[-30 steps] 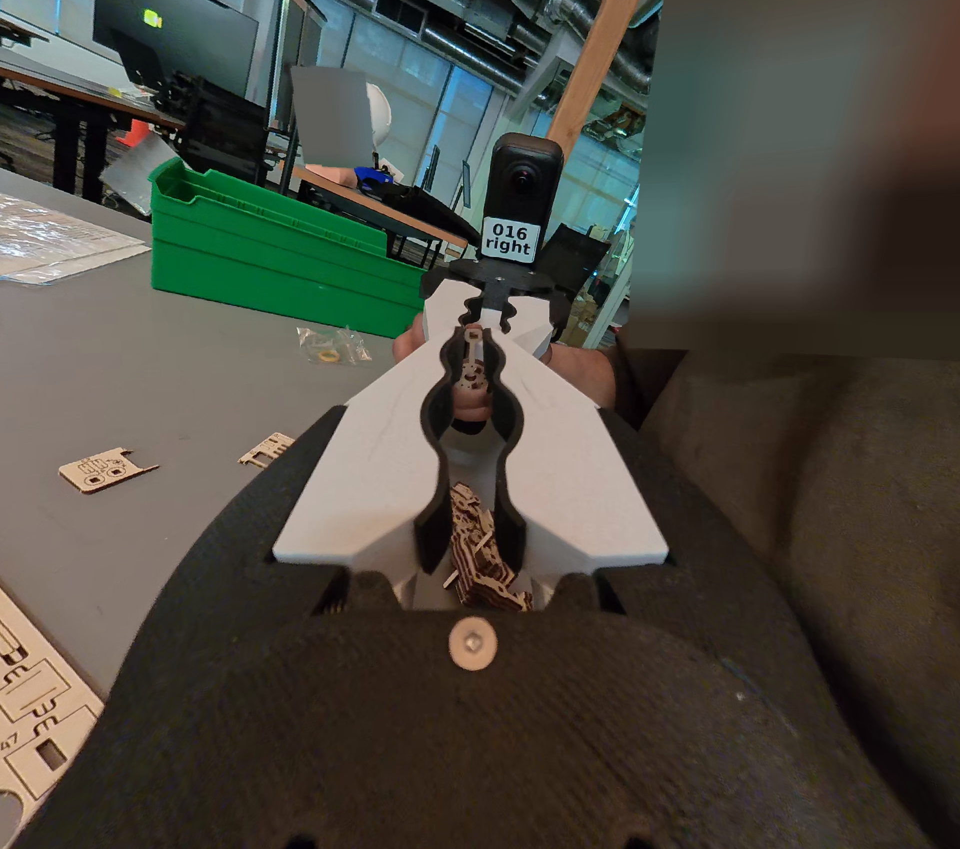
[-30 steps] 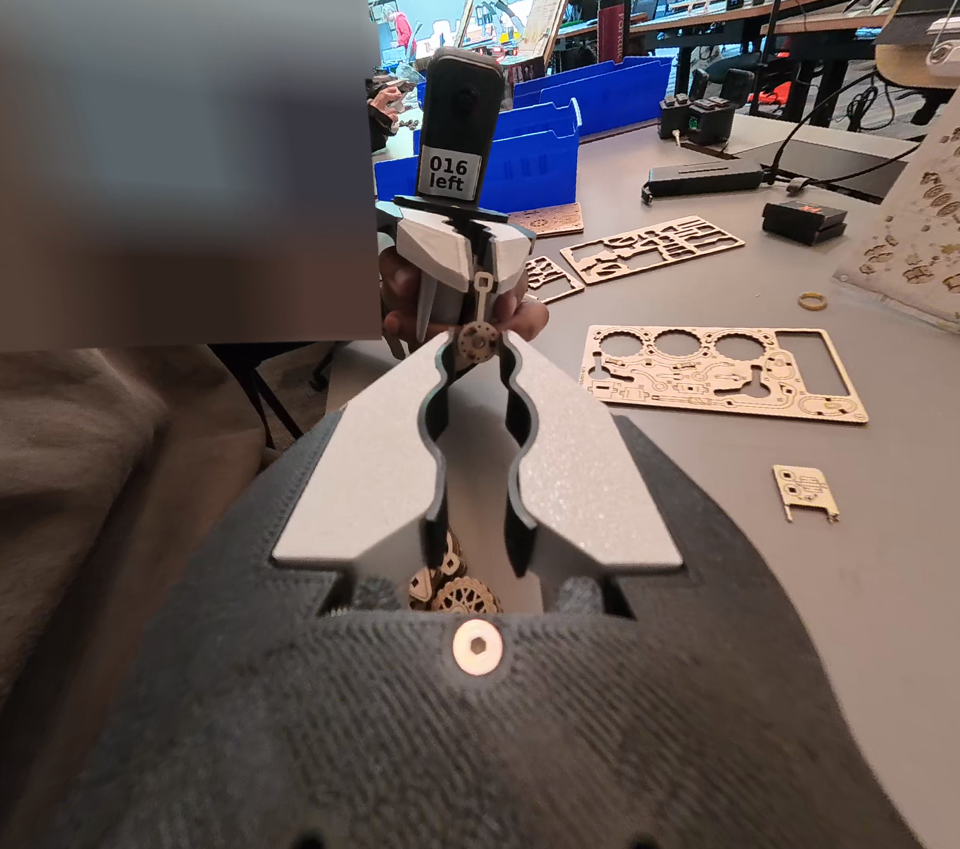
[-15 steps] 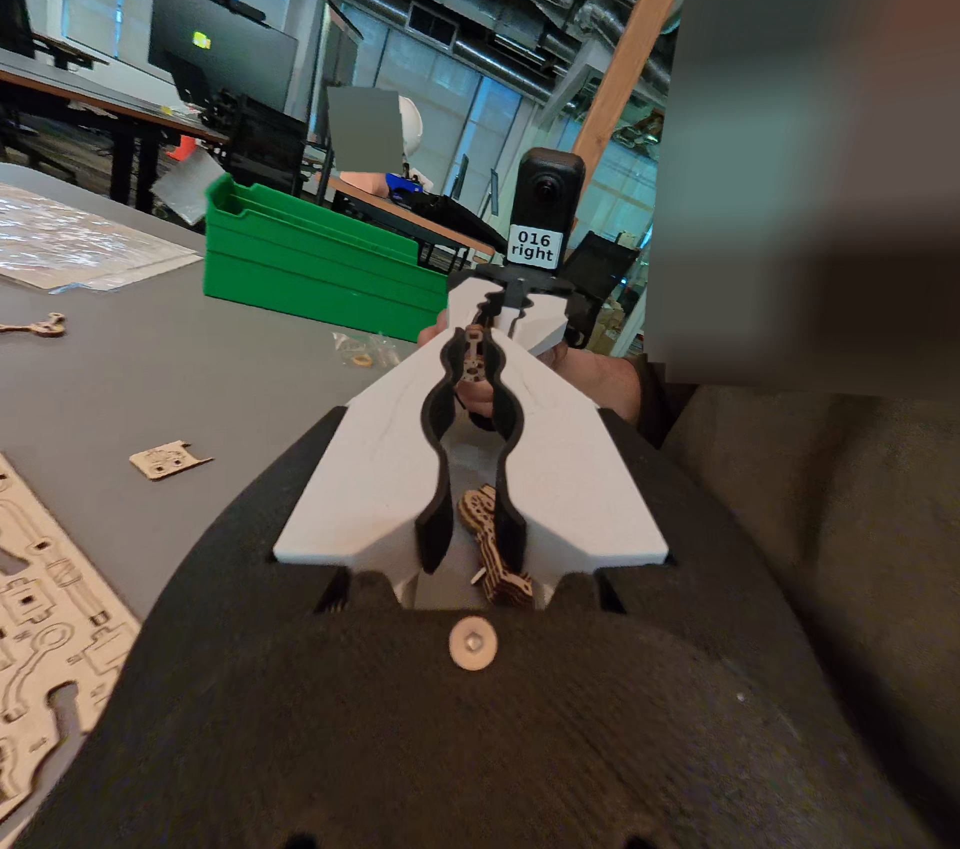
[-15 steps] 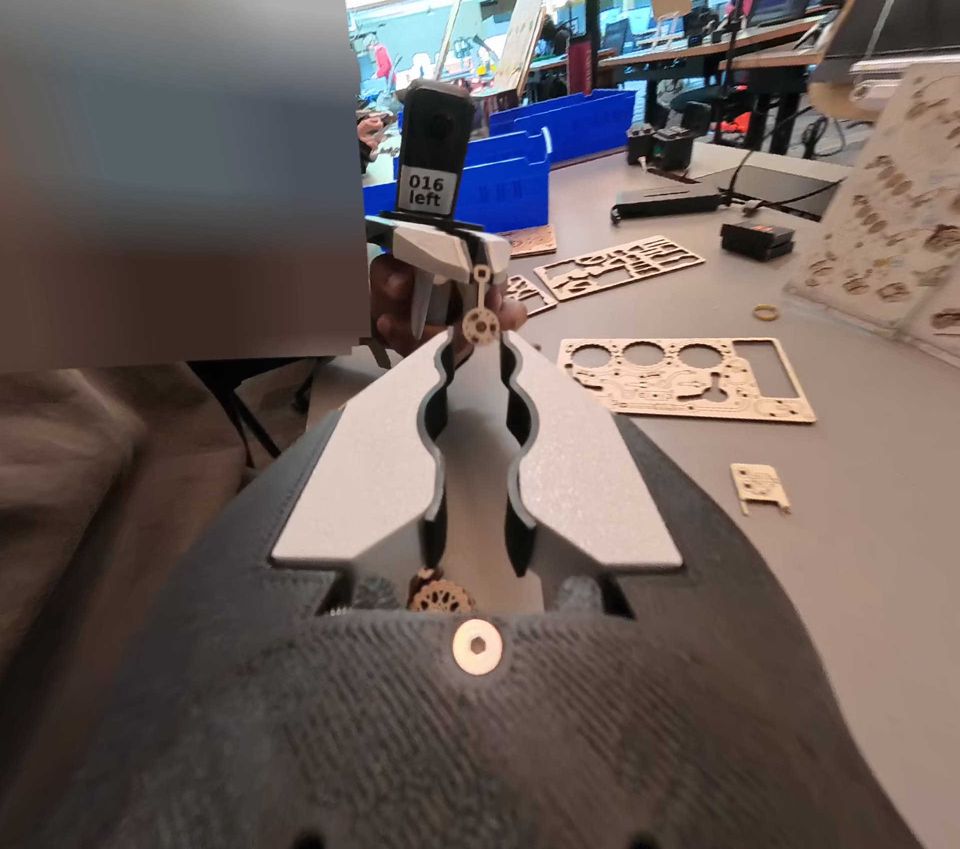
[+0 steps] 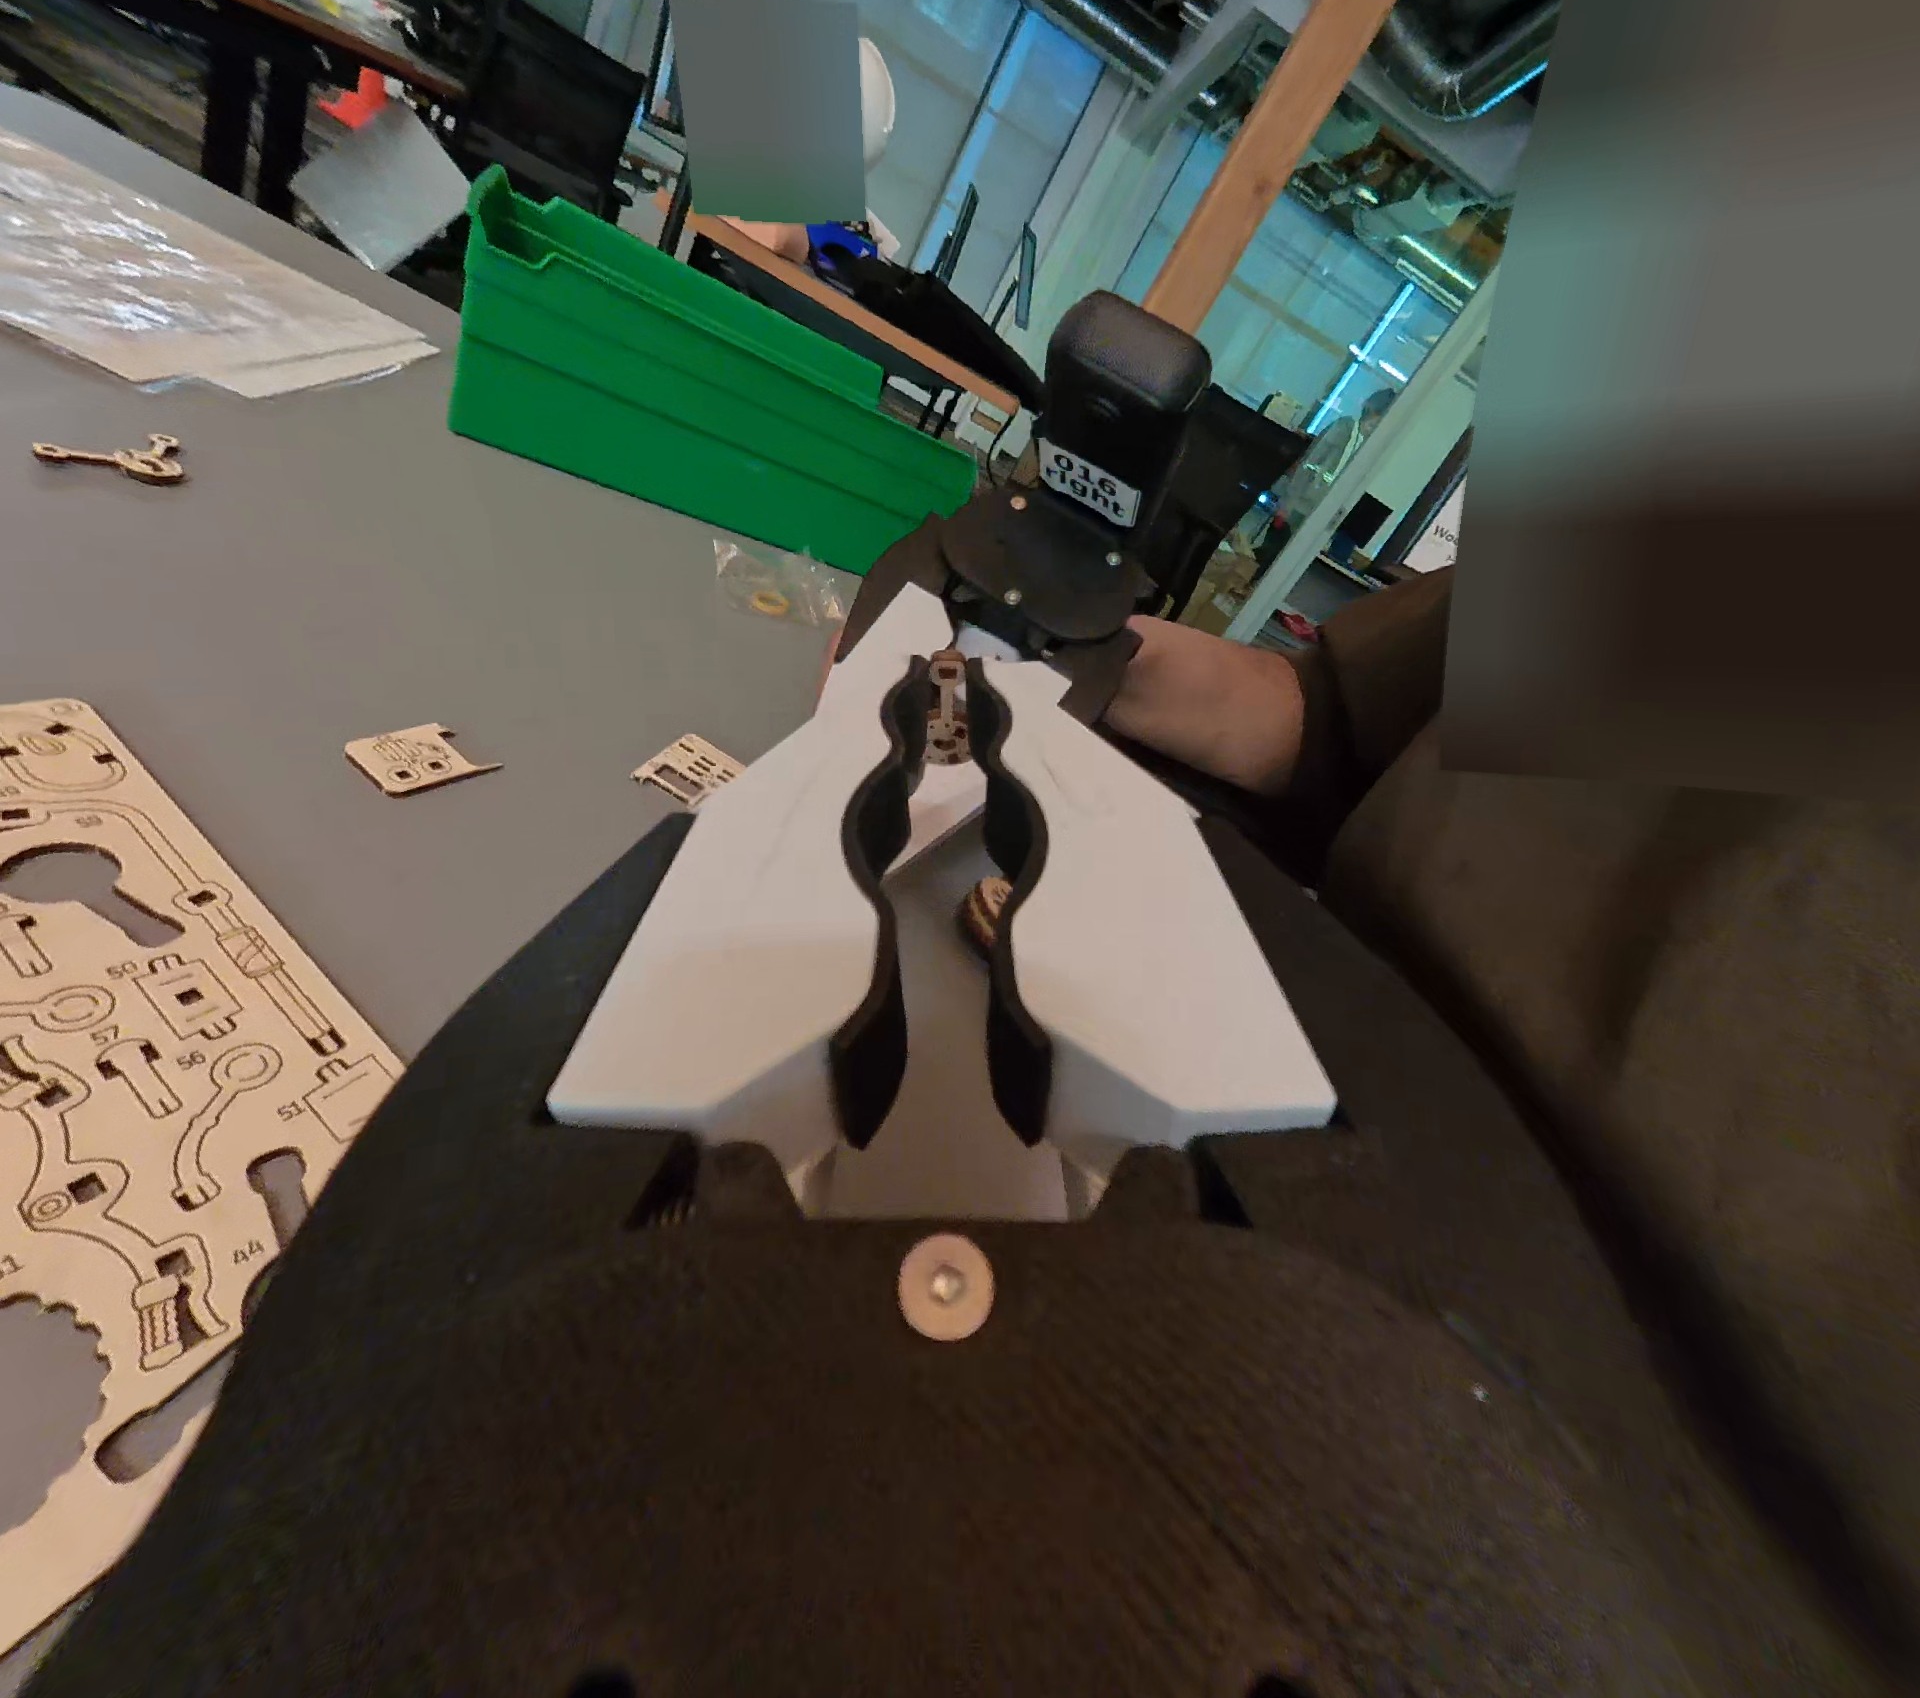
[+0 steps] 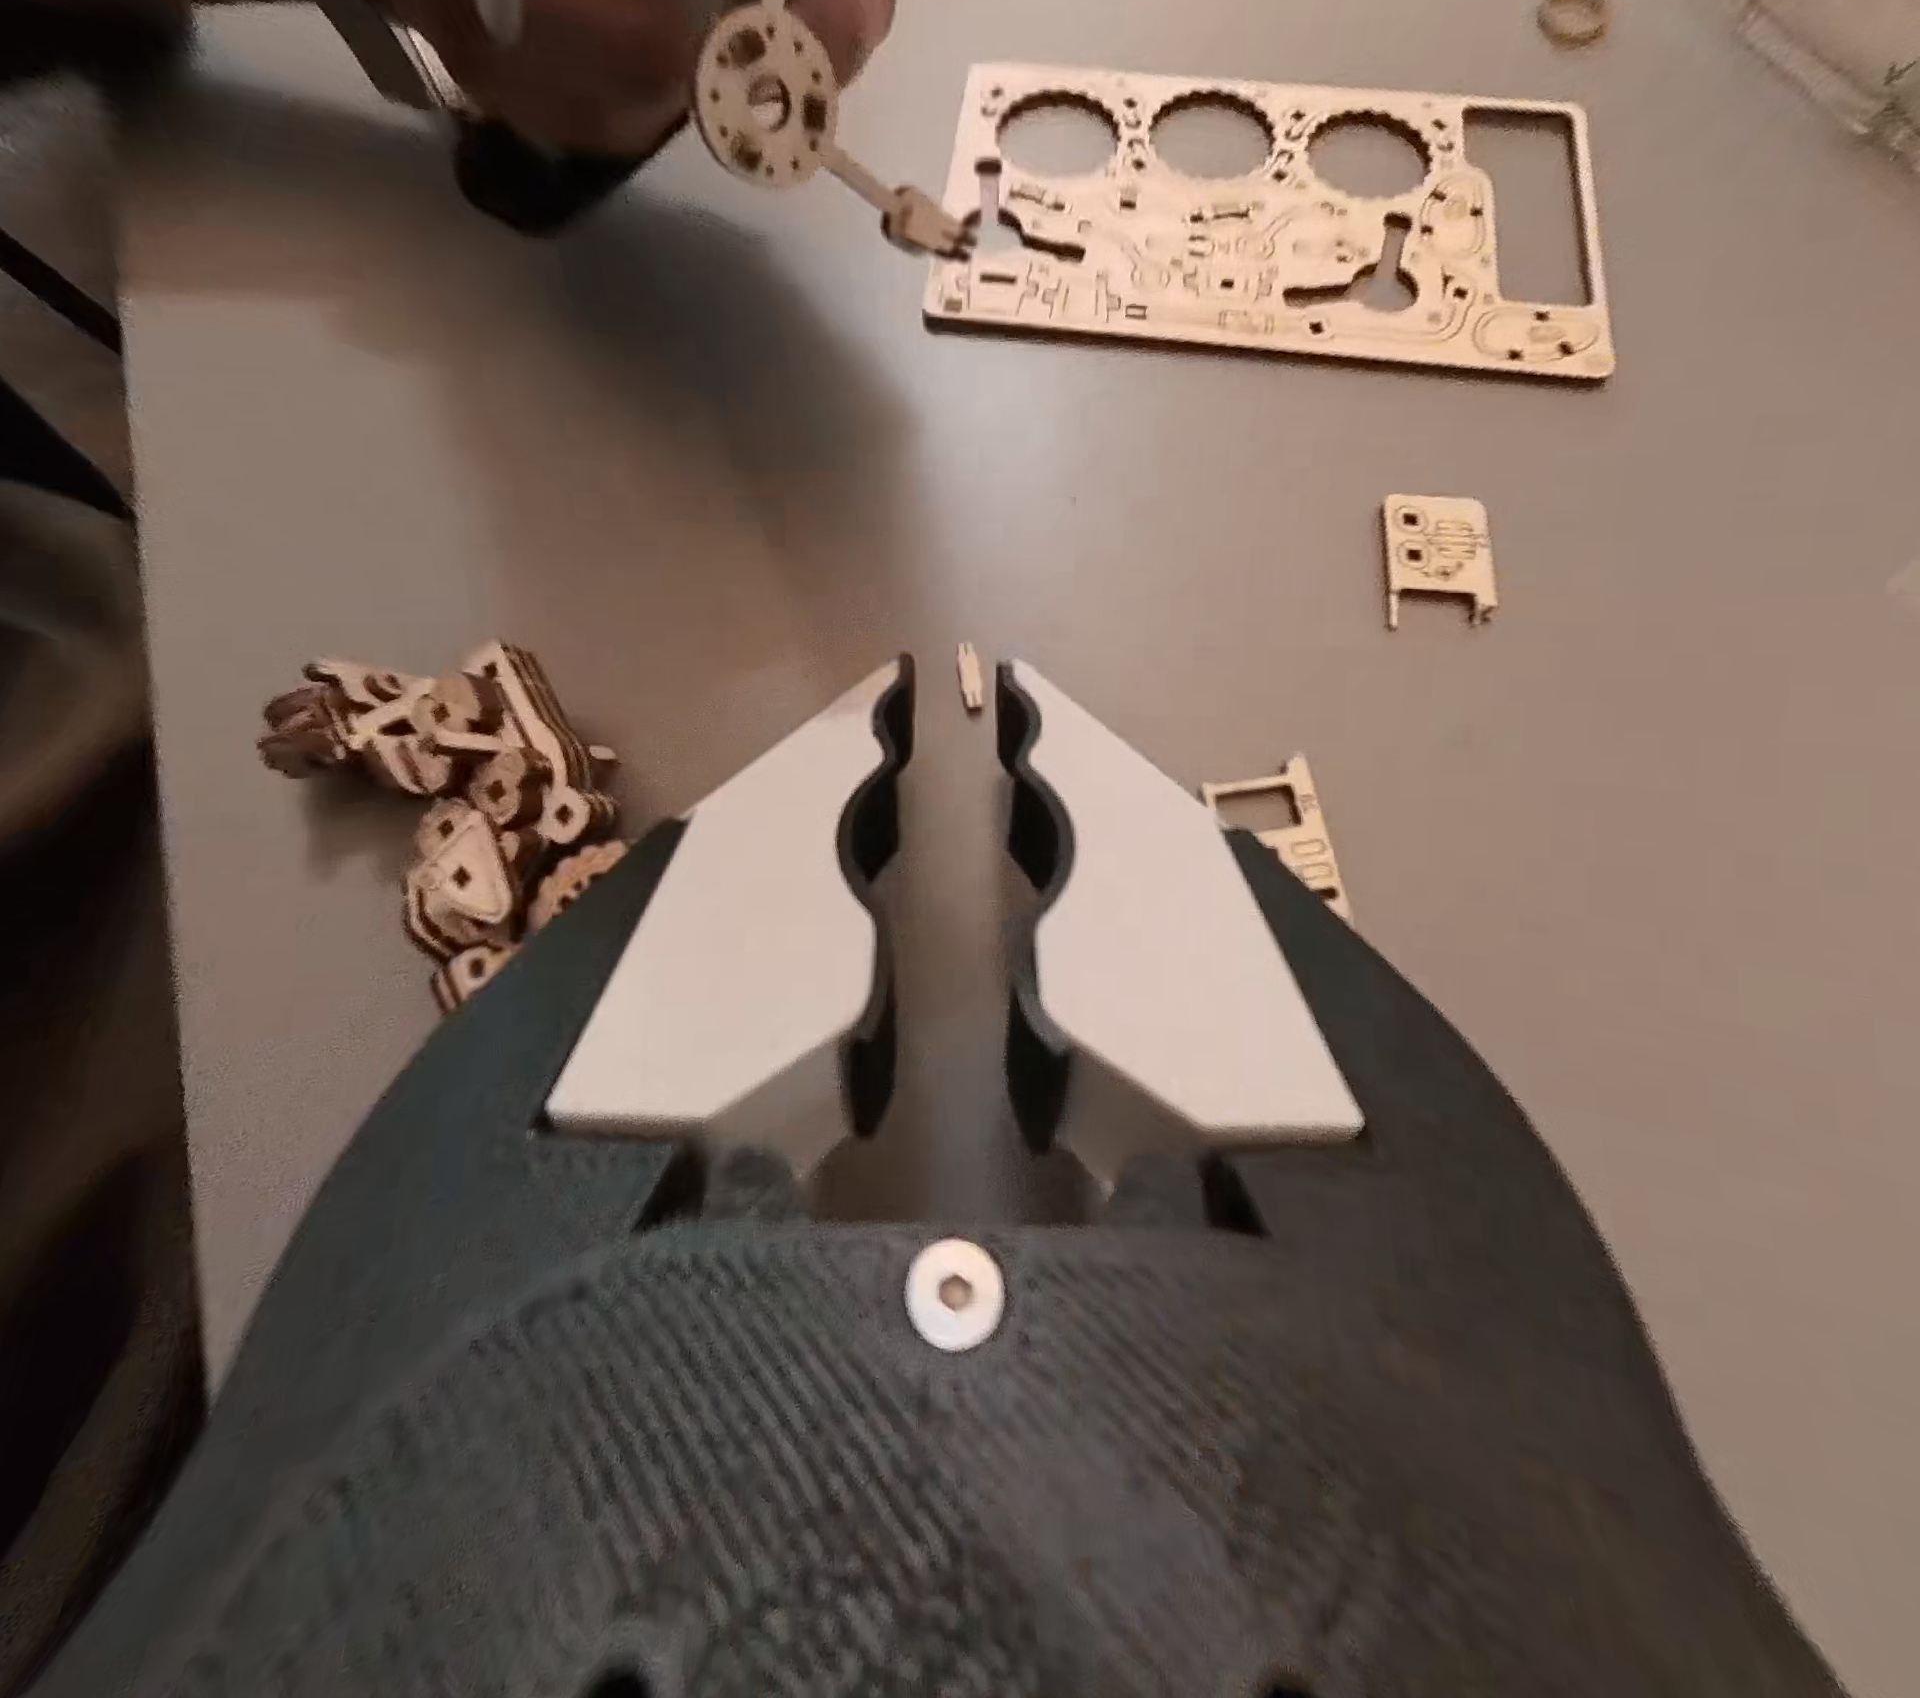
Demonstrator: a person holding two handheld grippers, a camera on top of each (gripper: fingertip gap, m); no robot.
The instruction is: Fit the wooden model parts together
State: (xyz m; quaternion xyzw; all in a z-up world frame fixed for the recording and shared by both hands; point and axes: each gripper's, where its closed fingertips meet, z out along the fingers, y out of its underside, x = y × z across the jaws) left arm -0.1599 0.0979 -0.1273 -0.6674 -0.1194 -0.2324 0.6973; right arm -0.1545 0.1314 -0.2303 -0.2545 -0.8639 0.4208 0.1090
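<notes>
My left gripper (image 5: 943,687) is shut on the stem of a flat wooden disc piece with a thin arm (image 5: 948,729). In the right wrist view this piece (image 6: 764,100) hangs above the grey table at the top left. My right gripper (image 6: 954,674) points down at the table with its jaws a little apart and holds nothing. A tiny wooden peg (image 6: 969,677) lies on the table just past its fingertips. The partly built wooden model (image 6: 447,796) lies on the table to the left of my right gripper.
A cut-out wooden parts sheet (image 6: 1268,225) lies ahead, with small wooden cards (image 6: 1439,557) (image 6: 1283,827) and a rubber band (image 6: 1574,12) near it. A green bin (image 5: 665,412) and another sheet (image 5: 135,1025) show at the left. The table's edge (image 6: 135,505) is close. My right fingertips sit around 11 cm from my left ones. Both grippers' tips are roughly 25 cm from the rubber band (image 6: 1574,12).
My right gripper has tipped down from facing the left gripper to facing the table, and its jaws have widened. My left gripper has kept hold of the disc piece and swung over.
</notes>
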